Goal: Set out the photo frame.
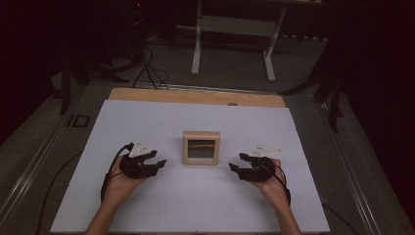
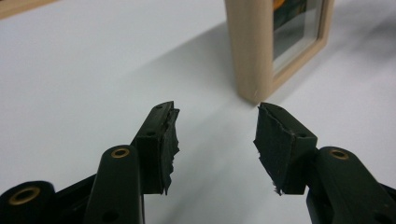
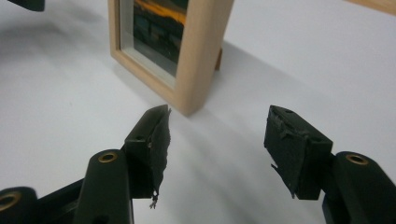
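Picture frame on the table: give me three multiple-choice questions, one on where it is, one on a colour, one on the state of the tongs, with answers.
1. Where does the picture frame stand?
A. between the two tongs
B. at the table's far left corner
C. on the floor

2. What colour is its border?
A. black
B. light wood
C. red

3. How are the left tongs and right tongs?
A. both open, nothing between the jaws
B. both clamped on the frame
C. one holding a cable

Answers: A, the high view shows it upright midway between them; B, pale wood shows throughout; A, each gripper view shows bare white table between the jaws.
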A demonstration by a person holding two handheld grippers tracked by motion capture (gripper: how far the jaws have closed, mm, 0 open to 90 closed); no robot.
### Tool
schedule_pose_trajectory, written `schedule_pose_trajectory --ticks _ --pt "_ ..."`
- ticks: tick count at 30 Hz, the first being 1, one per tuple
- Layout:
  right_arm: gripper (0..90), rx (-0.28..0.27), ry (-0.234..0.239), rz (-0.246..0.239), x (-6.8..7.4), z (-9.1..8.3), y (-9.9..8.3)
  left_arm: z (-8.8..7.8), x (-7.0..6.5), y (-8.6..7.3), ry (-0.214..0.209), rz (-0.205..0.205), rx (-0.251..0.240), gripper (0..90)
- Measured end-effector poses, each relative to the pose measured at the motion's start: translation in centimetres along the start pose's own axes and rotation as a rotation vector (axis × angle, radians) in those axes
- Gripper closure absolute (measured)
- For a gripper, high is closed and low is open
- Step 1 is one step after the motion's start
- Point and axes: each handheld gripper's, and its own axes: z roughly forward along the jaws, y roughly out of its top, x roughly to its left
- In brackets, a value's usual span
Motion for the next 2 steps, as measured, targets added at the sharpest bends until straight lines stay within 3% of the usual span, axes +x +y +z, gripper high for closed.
schedule_pose_trajectory --ticks 2 --pt "39.1 0.003 -0.009 0.001 -0.13 -0.30 -0.45 -0.10 0.07 -0.19 0.007 -0.003 0.003 47.8"
